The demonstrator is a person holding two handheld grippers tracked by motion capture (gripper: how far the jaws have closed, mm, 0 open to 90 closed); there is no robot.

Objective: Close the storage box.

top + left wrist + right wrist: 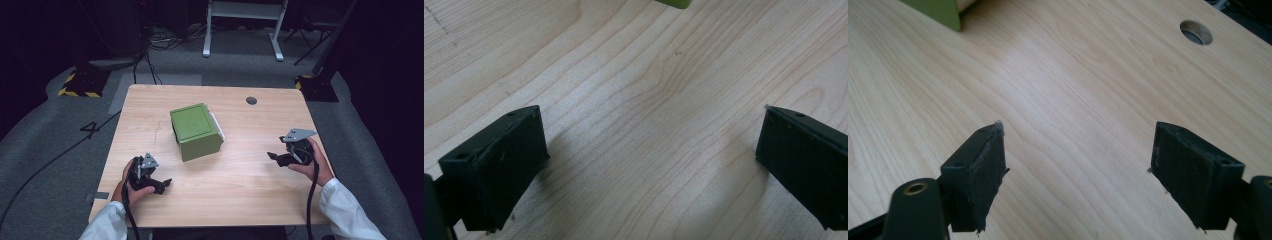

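A green box (pixel 195 131) stands in the middle of the wooden table (pixel 235 185), with something white showing at its right side. My left gripper (pixel 161 184) rests low at the front left, held by a hand in a white sleeve, apart from the box. Its jaws stand wide open over bare wood in the left gripper view (pixel 651 150), where a corner of the green box (pixel 672 3) peeks in at the top. My right gripper (pixel 274 157) sits at the right side, open and holding nothing (pixel 1078 165). A green box corner (pixel 938 11) shows at upper left.
A round cable hole (pixel 251 100) sits near the table's far right edge, also seen as the hole (pixel 1196 32) in the right gripper view. Grey carpet, cables and a white desk frame (pixel 242 25) lie beyond the table. Black cables trail from both grippers toward the front edge.
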